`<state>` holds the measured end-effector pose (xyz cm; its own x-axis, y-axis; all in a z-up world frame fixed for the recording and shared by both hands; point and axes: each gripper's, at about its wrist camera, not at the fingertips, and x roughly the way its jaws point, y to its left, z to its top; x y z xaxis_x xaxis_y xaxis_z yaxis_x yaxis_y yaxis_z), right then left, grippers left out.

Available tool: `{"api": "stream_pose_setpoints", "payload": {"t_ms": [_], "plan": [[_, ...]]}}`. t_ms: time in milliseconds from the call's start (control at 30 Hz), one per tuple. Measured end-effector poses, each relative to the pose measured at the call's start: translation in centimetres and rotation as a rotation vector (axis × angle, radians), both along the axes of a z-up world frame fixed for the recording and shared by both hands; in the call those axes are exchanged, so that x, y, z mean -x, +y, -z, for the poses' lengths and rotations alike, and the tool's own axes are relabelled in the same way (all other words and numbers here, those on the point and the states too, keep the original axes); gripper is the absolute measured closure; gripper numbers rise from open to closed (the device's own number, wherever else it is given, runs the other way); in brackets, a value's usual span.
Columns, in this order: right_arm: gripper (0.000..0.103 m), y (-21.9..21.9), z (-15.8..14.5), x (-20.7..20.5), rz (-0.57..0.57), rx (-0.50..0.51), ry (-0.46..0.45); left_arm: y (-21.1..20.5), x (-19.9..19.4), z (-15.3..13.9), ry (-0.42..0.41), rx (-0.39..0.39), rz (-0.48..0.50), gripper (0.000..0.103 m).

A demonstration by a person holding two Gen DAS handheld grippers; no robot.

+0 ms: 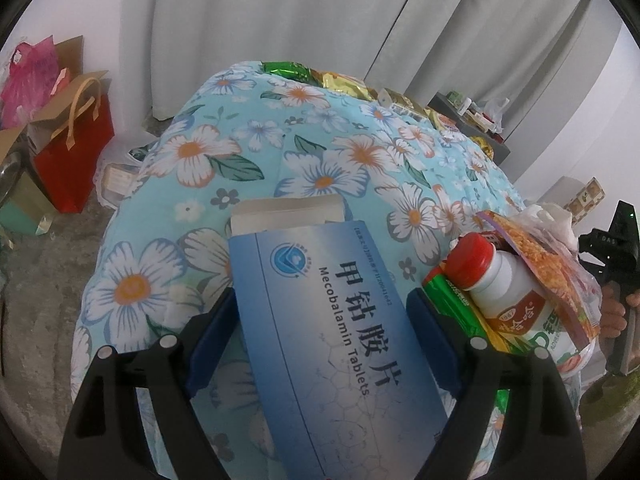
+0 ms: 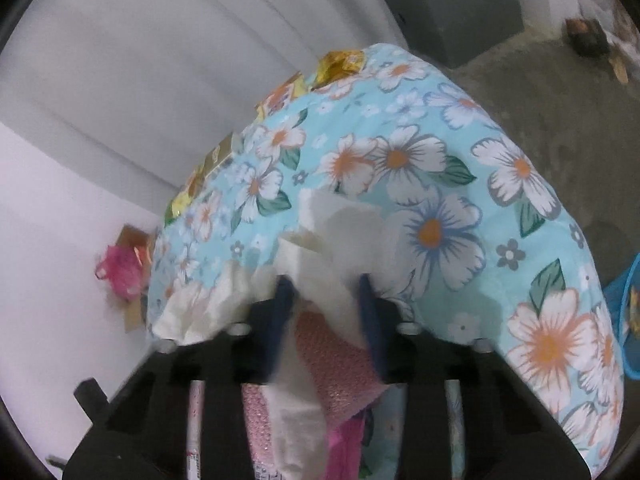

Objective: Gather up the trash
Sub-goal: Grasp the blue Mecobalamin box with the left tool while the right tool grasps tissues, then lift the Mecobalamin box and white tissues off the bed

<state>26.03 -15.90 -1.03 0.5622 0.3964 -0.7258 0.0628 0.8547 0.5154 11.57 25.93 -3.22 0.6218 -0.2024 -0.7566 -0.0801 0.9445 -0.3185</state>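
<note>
Left gripper (image 1: 320, 316): jaws stand wide, with a blue medicine box (image 1: 332, 320) between them. Its sides lie against or just inside the blue pads (image 1: 212, 332); the picture does not settle whether they press it. The box's far flap is open, and its near end is cut off by the frame.

Beside it on the flowered cloth (image 1: 312, 152) sits a heap of trash: a white bottle with a red cap (image 1: 492, 280), a green packet (image 1: 456, 308) partly under it, and an orange snack wrapper (image 1: 548, 264). Their lower parts are hidden.

Right gripper (image 2: 324, 292): jaws drawn narrow on crumpled white tissue (image 2: 332, 236), which bulges ahead of the fingers. The picture is blurred. Pink bubble wrap (image 2: 332, 360) shows behind the fingers; how it is held cannot be made out.

Gold wrappers (image 2: 340, 64) lie along the cloth's far edge, partly hidden.
</note>
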Motion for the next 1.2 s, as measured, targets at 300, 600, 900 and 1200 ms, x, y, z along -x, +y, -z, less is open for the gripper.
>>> {"api": "stream_pose_setpoints", "payload": {"t_ms": [300,600,900,1200], "plan": [[0.098,0.5,-3.7,1.8,-0.041,0.007,-0.101,0.0,0.0,0.0,0.001,0.002,-0.001,0.020],[0.098,-0.2,-7.9,4.4,-0.111,-0.168,-0.230,0.2,-0.4,-0.2,-0.007,0.007,-0.006,0.021],[0.098,-0.3,-12.3,6.7,-0.127,-0.185,-0.380,1.0,0.1,-1.8,-0.065,0.021,-0.031,0.024],[0.098,-0.4,-13.6,8.6,-0.136,-0.176,-0.433,1.8,1.4,-4.0,-0.129,0.056,-0.050,0.027]]}}
